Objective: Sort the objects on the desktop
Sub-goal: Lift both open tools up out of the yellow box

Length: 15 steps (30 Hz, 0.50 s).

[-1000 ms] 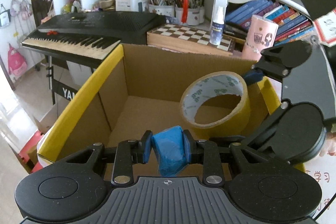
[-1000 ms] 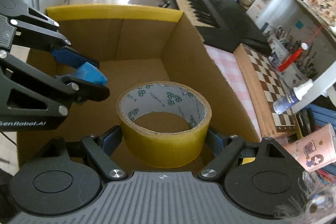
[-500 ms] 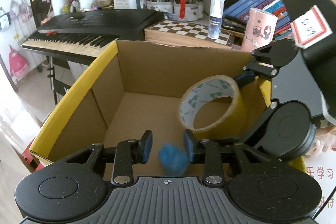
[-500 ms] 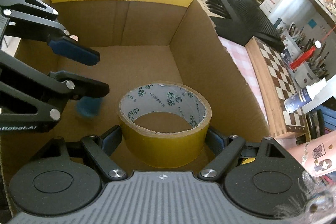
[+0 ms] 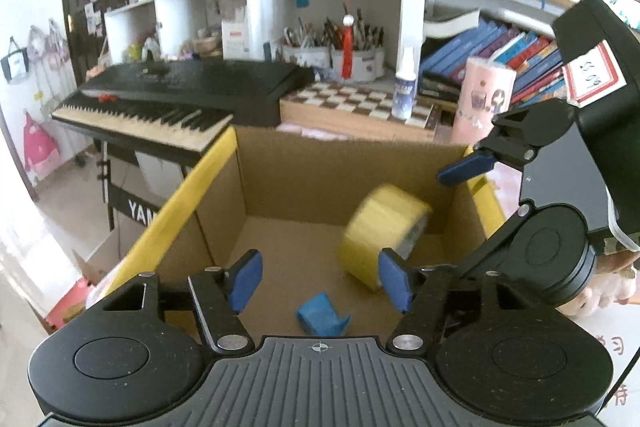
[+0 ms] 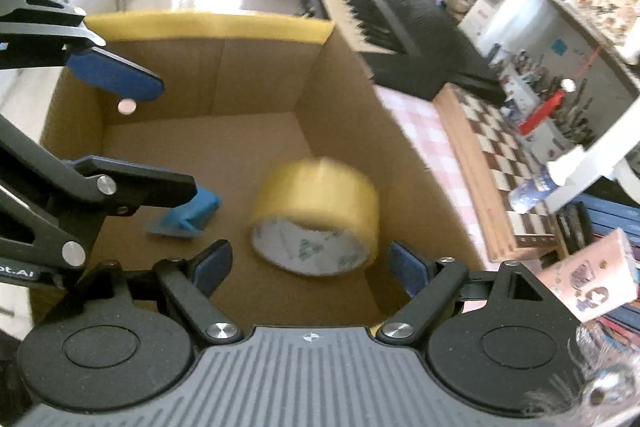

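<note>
Tape roll [image 6: 316, 215] was inside the cardboard box [image 6: 256, 75], blurred in both wrist views, tilted on its side with its open core facing my right gripper [image 6: 308, 267]. I could not tell whether it was resting on the box floor or just above it. My right gripper had its jaws spread wide, blue pads on either side of the roll and clear of it, gripping nothing.

My left gripper [image 5: 320, 281] was likewise spread, jaws well apart, empty. Blue block [image 5: 322, 313] lay on the box floor near the box's front wall, between and below the left pads, touching neither. From the right wrist view the block [image 6: 188, 215] sat just beside the roll, toward the box's left wall, partly hidden behind a left finger.

Box rim carried yellow tape along its left edge [image 5: 188, 195]. Beyond the far wall I noted a keyboard [image 5: 176, 99], a chessboard [image 5: 360, 103], a spray bottle [image 5: 404, 87] standing on the chessboard and a pink cup [image 5: 480, 103].
</note>
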Motion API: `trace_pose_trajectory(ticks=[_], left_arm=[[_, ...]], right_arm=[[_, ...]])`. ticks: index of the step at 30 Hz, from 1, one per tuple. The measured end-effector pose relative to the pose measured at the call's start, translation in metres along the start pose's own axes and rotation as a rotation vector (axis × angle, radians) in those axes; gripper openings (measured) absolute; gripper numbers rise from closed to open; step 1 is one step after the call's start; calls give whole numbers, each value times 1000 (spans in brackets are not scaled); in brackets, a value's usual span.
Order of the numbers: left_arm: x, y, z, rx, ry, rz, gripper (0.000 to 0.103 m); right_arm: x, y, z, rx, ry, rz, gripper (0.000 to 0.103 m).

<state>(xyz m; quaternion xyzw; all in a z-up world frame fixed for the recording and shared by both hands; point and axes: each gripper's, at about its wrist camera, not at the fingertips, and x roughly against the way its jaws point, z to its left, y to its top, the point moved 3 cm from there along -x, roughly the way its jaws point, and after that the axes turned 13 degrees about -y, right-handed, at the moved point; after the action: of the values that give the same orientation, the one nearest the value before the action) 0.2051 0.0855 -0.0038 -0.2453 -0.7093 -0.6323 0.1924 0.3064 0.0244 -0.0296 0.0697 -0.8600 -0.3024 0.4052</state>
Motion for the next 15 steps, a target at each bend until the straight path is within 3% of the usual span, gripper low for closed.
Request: trace_pose_trajectory(ticks=[6,15], left_arm=[[25,7,3,-7,-13,-62,71],[60,3,20,4,-9,-118,79]], right_arm=[[39,2,-5,-94,-83,-48,84],[104,-1,-3,-362,-233,-119,85]])
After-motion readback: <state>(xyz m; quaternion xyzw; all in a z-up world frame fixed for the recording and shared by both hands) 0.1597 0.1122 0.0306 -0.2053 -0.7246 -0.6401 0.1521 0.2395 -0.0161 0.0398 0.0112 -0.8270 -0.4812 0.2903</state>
